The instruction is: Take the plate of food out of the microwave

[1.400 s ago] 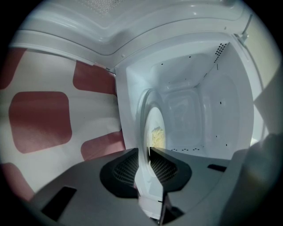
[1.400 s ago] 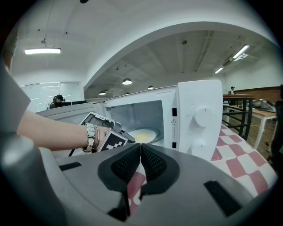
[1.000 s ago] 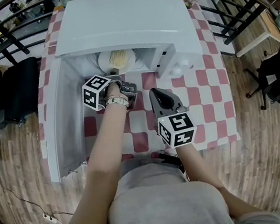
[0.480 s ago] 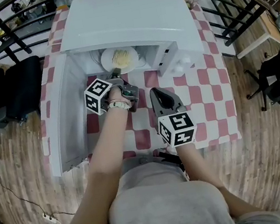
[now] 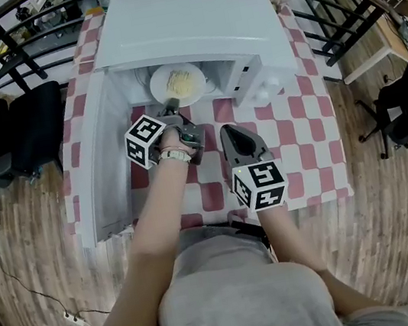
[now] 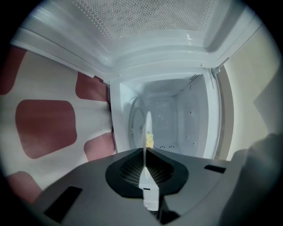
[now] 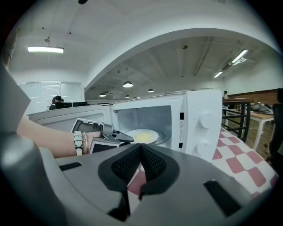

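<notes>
A white plate (image 5: 162, 85) with yellow food (image 5: 183, 83) sits at the mouth of the white microwave (image 5: 189, 29), whose door (image 5: 103, 160) hangs open to the left. My left gripper (image 5: 173, 111) is shut on the plate's near rim. In the left gripper view the plate (image 6: 146, 132) shows edge-on, clamped between the pads of the left gripper (image 6: 146, 174), with the food (image 6: 151, 140) beside it. My right gripper (image 5: 234, 139) hovers over the checked cloth, shut and holding nothing. From the right gripper view (image 7: 140, 154), the plate (image 7: 142, 135) lies in the cavity.
The microwave stands on a table with a red-and-white checked cloth (image 5: 299, 127). Its control knobs (image 7: 204, 121) are to the right of the cavity. A black railing (image 5: 334, 13) runs behind the table. Black chairs stand at the left (image 5: 29, 133) and right (image 5: 405, 117).
The plate has come further out toward the microwave's opening, with more of it showing from under the top. The left gripper still grips its rim and has risen slightly. The right gripper has stayed put.
</notes>
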Demonstrator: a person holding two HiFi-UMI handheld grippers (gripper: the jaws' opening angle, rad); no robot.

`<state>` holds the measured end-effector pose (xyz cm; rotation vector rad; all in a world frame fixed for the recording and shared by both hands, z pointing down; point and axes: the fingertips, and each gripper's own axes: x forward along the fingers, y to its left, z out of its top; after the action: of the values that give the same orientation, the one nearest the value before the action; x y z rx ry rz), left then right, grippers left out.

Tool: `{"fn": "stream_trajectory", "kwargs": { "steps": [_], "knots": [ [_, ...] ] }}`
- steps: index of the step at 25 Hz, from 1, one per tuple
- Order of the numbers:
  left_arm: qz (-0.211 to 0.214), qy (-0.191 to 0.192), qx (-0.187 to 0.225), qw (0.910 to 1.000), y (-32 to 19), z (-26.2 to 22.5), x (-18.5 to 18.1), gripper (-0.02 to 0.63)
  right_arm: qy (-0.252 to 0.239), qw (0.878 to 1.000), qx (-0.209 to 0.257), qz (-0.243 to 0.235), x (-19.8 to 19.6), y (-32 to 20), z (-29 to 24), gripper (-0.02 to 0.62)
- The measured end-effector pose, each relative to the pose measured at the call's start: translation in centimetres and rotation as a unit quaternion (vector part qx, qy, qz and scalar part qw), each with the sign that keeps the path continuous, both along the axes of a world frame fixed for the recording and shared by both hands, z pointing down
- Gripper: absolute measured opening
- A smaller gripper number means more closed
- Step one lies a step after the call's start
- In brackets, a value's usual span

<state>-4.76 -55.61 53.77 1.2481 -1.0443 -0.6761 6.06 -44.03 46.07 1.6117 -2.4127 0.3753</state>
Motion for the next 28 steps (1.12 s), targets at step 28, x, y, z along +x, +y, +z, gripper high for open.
{"fn": "stream_trajectory", "kwargs": {
  "steps": [28],
  "knots": [
    [0.004, 0.027, 0.034, 0.999, 3.9, -2.6, 0.3, 0.015, -0.014, 0.999, 0.027, -0.015, -0.5, 2.4, -1.6, 0.025]
  ]
}}
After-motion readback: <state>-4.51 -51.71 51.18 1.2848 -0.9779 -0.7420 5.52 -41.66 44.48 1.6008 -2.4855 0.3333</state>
